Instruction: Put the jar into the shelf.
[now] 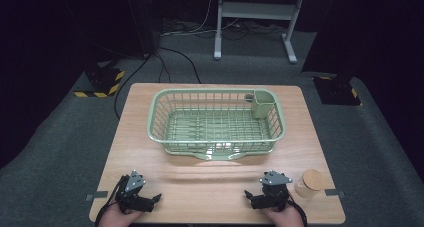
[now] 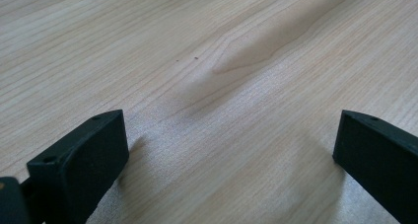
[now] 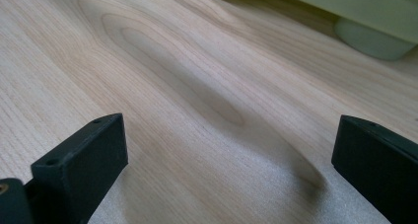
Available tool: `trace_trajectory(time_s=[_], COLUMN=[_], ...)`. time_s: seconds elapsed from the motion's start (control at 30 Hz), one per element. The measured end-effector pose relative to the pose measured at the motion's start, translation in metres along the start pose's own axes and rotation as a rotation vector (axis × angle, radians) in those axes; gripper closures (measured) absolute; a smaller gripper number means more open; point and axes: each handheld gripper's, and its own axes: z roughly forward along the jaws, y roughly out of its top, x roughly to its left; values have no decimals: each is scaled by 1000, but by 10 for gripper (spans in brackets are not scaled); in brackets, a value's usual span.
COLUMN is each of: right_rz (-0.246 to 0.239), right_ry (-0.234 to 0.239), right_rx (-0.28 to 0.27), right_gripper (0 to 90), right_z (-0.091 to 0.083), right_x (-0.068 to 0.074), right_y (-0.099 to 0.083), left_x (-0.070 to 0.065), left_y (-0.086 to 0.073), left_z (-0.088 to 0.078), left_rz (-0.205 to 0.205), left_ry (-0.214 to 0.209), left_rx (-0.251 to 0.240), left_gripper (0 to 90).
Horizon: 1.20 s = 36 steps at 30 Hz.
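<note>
**Both grippers at rest near the front edge, jaws spread**

Left gripper (image 1: 150, 199): positioned at the near left of the wooden table (image 1: 210, 182), held in the person's left hand (image 1: 119, 216); jaws spread wide, nothing between them; in the left gripper view the two black jaws stand apart over bare wood grain. A cable trails from it toward the table's front edge.

Right gripper (image 1: 250, 197): positioned at the near right of the table, held in the person's right hand (image 1: 285, 216); jaws released and spread wide, nothing between them; in the right gripper view the jaws frame bare wood, with the pale green underside of the basket (image 3: 345, 7) at the top edge.

Jar (image 1: 310, 183): small, clear, capped with a round cork-coloured lid; standing upright near the table's front right corner; just beside the right gripper on its outer side, not touching it.

Basket (image 1: 159, 118): green, slatted, resting at the middle of the table, well apart from both grippers; a small green cup (image 1: 262, 103) hangs inside its far right corner; its floor carries nothing else.

Floor around the table: dark grey carpet; cables and a grey stand lie beyond the far edge.
</note>
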Motion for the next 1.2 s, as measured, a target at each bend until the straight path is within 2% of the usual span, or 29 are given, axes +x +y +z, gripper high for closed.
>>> trace_trajectory(time_s=[0.3, 0.5, 0.6, 0.73, 0.8, 0.93, 1.2], right_rz=[-27, -11, 8, -8, 2, 14, 14], right_ry=[-10, -12, -5, 1, 9, 5, 5], right_rx=[30, 28, 32, 1, 1, 32, 52], right_gripper=[0, 1, 0, 0, 0, 0, 3], right_z=[2, 1, -3, -9, -11, -16, -29], right_x=[3, 1, -2, -1, 0, 2, 0], right_y=[1, 0, 0, 2, 3, 6, 13], left_x=[0, 0, 0, 0, 0, 0, 0], left_y=[0, 0, 0, 0, 0, 0, 0], left_z=[0, 0, 0, 0, 0, 0, 0], left_rz=[0, 1, 1, 0, 1, 2, 0], left_ry=[1, 0, -1, -2, -2, -3, -5], left_rx=[0, 0, 0, 0, 0, 0, -2], left_gripper=[3, 5, 5, 6, 6, 7, 6])
